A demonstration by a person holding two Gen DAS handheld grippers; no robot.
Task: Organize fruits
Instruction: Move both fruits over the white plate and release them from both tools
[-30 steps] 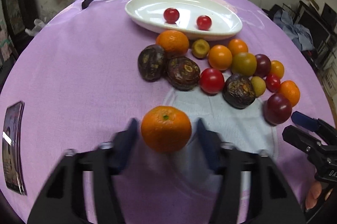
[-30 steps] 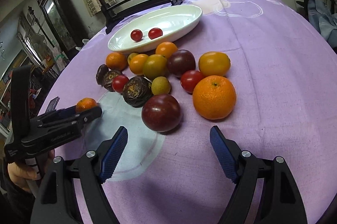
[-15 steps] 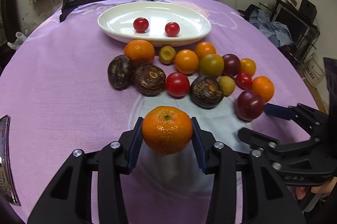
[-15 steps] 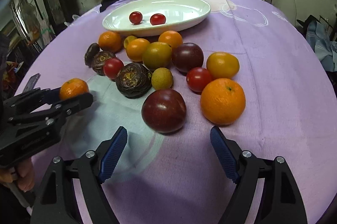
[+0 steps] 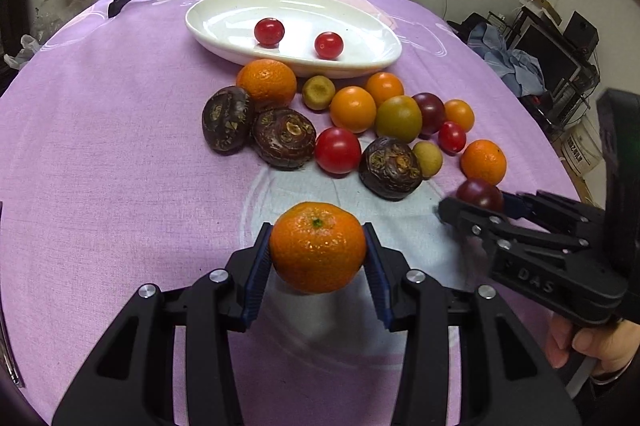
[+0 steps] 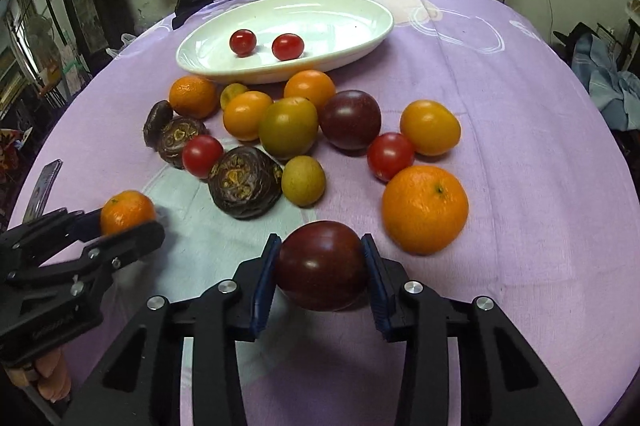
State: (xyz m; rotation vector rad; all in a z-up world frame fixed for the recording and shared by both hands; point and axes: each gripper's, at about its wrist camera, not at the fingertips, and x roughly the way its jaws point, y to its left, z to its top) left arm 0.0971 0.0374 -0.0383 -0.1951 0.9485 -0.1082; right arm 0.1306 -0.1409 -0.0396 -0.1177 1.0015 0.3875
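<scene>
- My left gripper (image 5: pixel 318 258) is clamping a small orange (image 5: pixel 318 246), holding it above the purple tablecloth (image 5: pixel 100 165).
- My right gripper (image 6: pixel 322 274) is squeezing a dark plum (image 6: pixel 322 264) near the loose fruit, short of the white dish (image 6: pixel 360 37).

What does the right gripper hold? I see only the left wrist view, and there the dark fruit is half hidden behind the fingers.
Observer: In the right wrist view the right gripper is shut on a dark red tomato; both blue pads press its sides.
Operator: Is another fruit close on its right side?
Observer: Yes, a large orange lies just to the right, apart from the right finger.
Operator: Is anything lying near my left gripper that I miss?
Observer: A flat dark object, perhaps a phone, lies on the tablecloth beyond the left gripper, which holds the mandarin.
</scene>
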